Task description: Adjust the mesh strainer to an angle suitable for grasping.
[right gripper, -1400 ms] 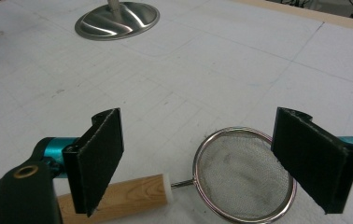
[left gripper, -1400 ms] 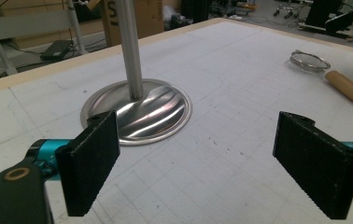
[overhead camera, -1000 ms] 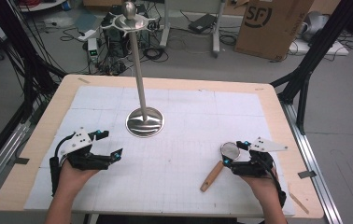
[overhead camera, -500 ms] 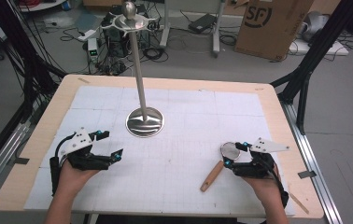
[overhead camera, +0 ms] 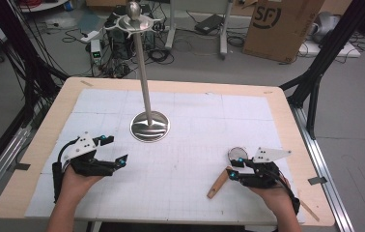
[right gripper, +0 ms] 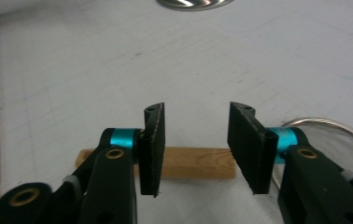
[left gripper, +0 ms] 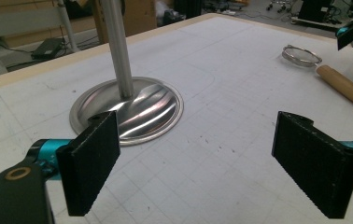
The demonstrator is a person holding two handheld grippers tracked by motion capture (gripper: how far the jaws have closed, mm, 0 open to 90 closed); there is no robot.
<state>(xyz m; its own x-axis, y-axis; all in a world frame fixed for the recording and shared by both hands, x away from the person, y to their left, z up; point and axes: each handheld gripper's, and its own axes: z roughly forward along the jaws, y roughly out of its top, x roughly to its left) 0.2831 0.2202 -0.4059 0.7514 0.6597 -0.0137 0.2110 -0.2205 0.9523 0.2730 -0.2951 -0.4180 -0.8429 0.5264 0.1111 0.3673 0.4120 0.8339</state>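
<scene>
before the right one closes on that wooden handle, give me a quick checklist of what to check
1. Right hand-held gripper open: ok, there is a clear gap between its jaws.
2. Wooden handle lined up with that gap: ok, it lies crosswise just beyond the jaw tips.
3. Jaws low enough to catch the handle: cannot tell, the height above the table is unclear.
4. Strainer free of other things: ok, it lies alone on the mat.
5. Left hand-held gripper out of the way: ok, open and at the far side of the table.
6. Metal stand clear of the path: ok, it stands well away from the handle.
</scene>
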